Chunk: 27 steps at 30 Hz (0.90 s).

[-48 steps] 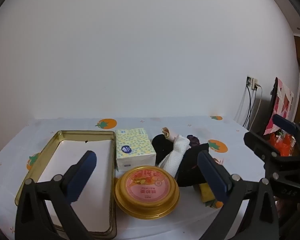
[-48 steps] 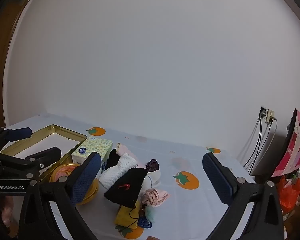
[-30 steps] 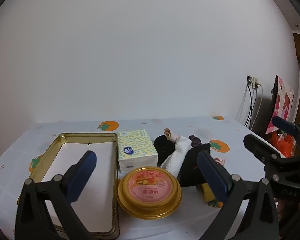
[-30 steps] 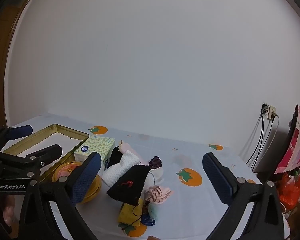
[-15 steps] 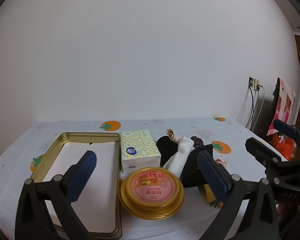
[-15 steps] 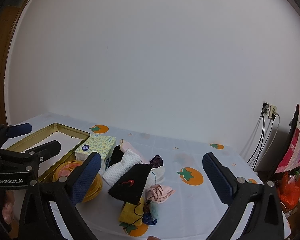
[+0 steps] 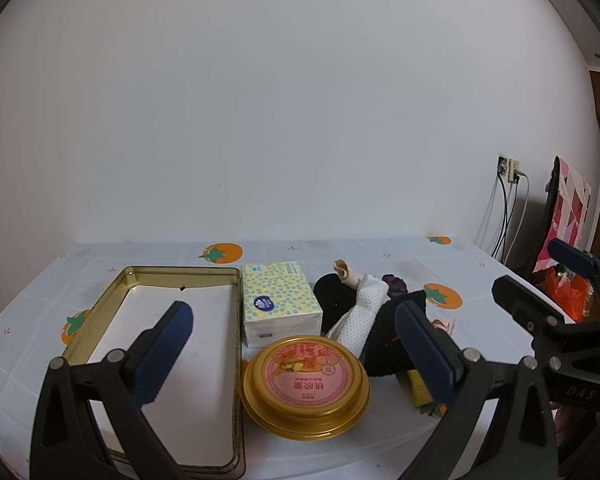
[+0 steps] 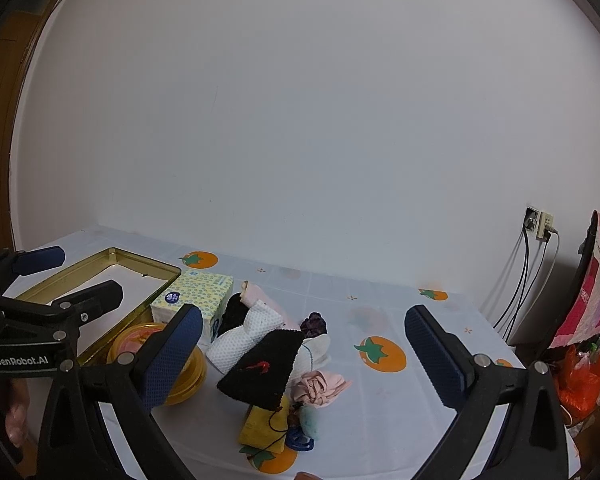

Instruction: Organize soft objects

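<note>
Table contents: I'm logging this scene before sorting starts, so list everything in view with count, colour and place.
tray: 1, gold rim with white liner, left side of table
tissue pack: 1, yellow-green dotted, right of tray
round tin: 1, gold with pink lid, in front of tissue pack
black cloth: 1, black with a red mark, atop the pile
white cloth: 1, white, under the black cloth
pink cloth: 1, pink, bunched right of the pile
yellow sponge: 1, yellow, front of the pile
tablecloth: 1, white with orange fruit prints
left gripper: open, blue pads
right gripper: open, blue pads
</note>
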Motion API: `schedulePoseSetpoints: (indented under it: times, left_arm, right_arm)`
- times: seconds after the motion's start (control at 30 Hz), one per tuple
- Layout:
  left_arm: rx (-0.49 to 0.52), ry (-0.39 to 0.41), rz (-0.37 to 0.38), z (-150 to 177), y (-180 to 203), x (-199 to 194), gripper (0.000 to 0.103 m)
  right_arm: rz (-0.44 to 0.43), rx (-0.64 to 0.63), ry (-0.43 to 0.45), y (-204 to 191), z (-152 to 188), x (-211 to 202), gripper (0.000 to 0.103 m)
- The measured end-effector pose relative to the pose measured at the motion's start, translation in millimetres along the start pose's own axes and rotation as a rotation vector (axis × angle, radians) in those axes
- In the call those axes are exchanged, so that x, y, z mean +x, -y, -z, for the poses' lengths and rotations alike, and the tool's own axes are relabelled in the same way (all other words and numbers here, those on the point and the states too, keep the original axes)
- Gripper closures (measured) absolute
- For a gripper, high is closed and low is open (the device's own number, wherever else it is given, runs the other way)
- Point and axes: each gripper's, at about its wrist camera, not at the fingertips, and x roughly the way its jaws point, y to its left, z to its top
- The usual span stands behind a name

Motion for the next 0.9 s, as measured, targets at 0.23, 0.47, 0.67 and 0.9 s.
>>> schedulePoseSetpoints:
  times: [0.23, 0.47, 0.67, 0.9]
  left_arm:
    - [-0.003, -0.002, 0.0, -0.7, -0.9, 0.2, 0.0]
    - [-0.001, -0.005, 0.0, 1.3, -0.3, 0.5, 0.0]
    - [0.002, -0.007, -0.001, 4.7, 1.4, 0.9, 0.0]
    - [0.006, -0.009, 0.0, 6.3, 2.2, 1.7, 0.0]
  right_arm:
    - [-0.006, -0.002, -0.006, -1.0, -0.1, 0.2, 0.001]
    - [-0.009, 0.004, -0.013, 1.1, 2.3, 0.2, 0.001]
    - [-0.008, 0.008, -0.015, 2.8, 2.7, -0.4, 0.001]
    - [-0.006, 0.006, -0.017, 1.8, 2.4, 0.7, 0.001]
